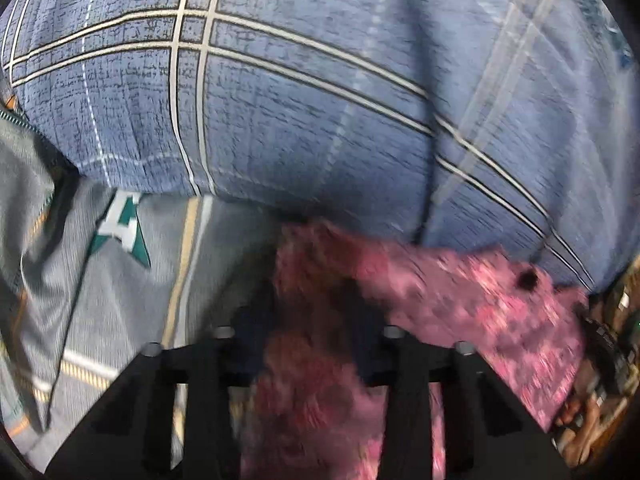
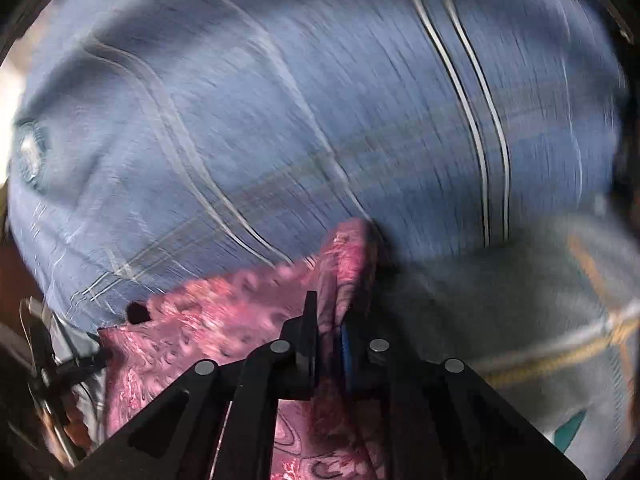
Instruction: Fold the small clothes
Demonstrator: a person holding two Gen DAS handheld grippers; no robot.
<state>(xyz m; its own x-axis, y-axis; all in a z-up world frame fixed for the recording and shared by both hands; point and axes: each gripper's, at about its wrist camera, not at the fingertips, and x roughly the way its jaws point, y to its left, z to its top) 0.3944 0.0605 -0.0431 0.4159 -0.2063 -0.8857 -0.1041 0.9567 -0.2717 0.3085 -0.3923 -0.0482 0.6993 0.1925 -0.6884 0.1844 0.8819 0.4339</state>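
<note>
here, pink garment [image 2: 224,320] stretched sideways, both grippers clamped

A patterned cloth [image 1: 460,304] stretches between the two grippers, above a plaid bedsheet [image 1: 320,100] that fills the background. The right gripper [image 2: 330,340] pinches a gathered edge of the cloth between its fingers; the left gripper [image 1: 308,320] has the cloth bunched between its own. In the left wrist view, a striped blanket [image 1: 120,280] lies on the bedsheet to the left of the cloth; in the right wrist view it lies to the right.
</note>
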